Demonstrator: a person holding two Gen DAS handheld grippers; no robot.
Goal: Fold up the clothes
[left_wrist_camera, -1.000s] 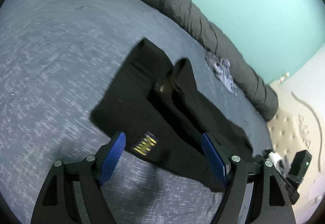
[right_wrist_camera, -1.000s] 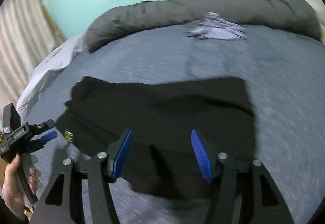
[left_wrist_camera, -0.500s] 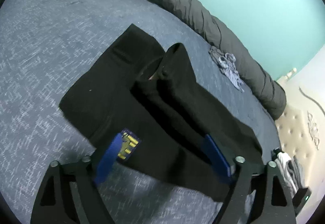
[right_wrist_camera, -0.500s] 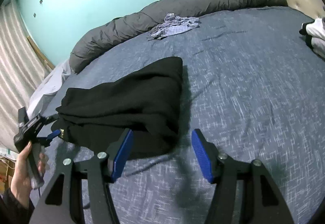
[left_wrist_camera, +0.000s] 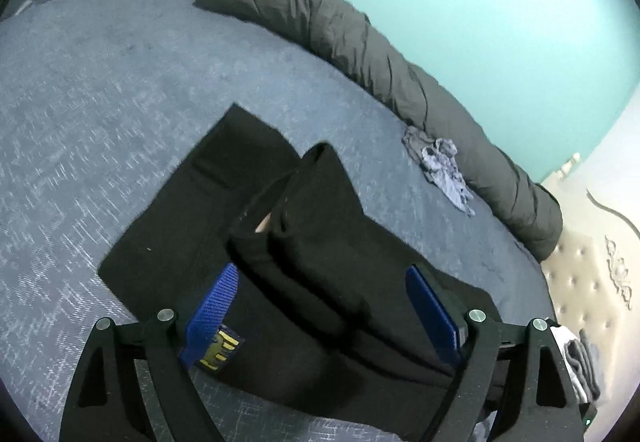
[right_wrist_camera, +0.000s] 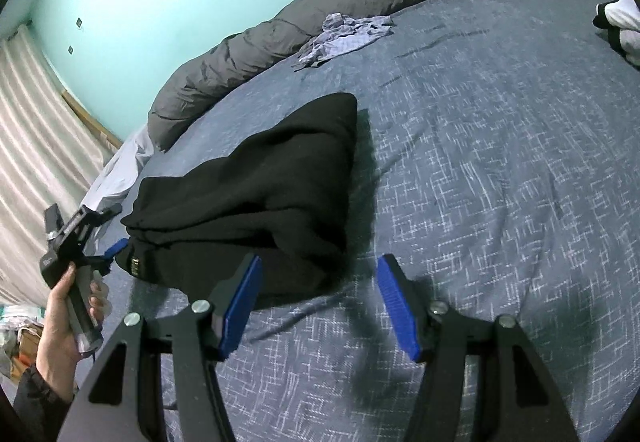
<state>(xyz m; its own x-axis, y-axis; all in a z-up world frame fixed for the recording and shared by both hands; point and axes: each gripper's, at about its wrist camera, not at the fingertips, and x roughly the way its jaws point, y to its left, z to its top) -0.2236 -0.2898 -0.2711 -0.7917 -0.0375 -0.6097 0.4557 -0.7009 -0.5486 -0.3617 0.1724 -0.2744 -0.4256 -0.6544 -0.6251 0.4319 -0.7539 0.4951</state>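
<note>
Black garment (left_wrist_camera: 304, 266), thick and fleecy, lies partly folded on the bed's blue-grey bedspread (left_wrist_camera: 100, 113), a woven cover flecked with short white dashes. One flat rectangular panel spreads toward the bed's far side, and a bulkier roll of the same cloth rests on top of it; a small yellow-and-black label (left_wrist_camera: 222, 352) sits at the near hem. A long, rumpled grey duvet roll (left_wrist_camera: 360, 29) runs along the turquoise wall (left_wrist_camera: 480, 1), with a crumpled pale patterned cloth (left_wrist_camera: 440, 169) touching its base, well apart from the garment. A tufted cream headboard (left_wrist_camera: 592, 282) stands at the bed's end, near a black-and-white bundle of clothing (right_wrist_camera: 620, 17).

The left gripper (left_wrist_camera: 320, 306) has just been widening its jaws; they stand spread on either side of the garment's rolled part, blue ribbed pads not pressing it. In the right wrist view a hand (right_wrist_camera: 60, 322) holds that gripper at the garment's label end. The right gripper (right_wrist_camera: 318, 310) stands spread over bare bedspread, its left pad just beside the garment's near corner, nothing pinched. Pale striped curtains (right_wrist_camera: 36, 113) hang at the far left.
</note>
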